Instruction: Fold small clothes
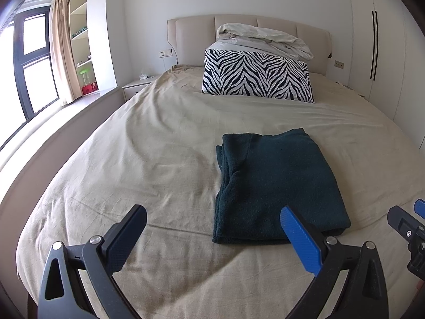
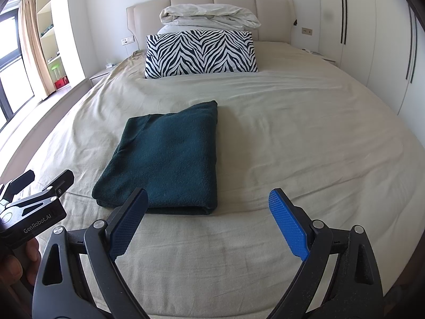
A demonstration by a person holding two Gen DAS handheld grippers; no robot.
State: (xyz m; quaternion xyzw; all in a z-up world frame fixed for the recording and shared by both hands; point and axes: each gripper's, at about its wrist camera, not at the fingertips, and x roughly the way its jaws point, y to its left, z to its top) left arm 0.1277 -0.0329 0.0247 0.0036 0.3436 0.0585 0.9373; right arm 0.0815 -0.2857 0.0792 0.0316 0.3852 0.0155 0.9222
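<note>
Dark-green fleece garment is seen folded into a thick rectangle, lying flat on the beige bed sheet near the foot of the bed, well apart from the zebra-print pillow at the headboard. A crumpled pale duvet is piled behind the pillow.

Left gripper is held low over the sheet, pointed toward the headboard, level and roughly parallel to the bed surface. Its fingers are spread wide apart with nothing between them. The blue-padded finger overlaps the near edge of the garment in the left wrist view; whether it touches the cloth cannot be told. The black finger is over bare sheet to the garment's left.

Right gripper is held likewise, low and forward-facing, fingers spread wide and empty. Its dark finger is placed in front of the garment's near right corner; contact cannot be confirmed. The other finger is over bare sheet.

Both tools are carried side by side, close together. Part of a hand is visible gripping the left tool's handle in the right wrist view.
</note>
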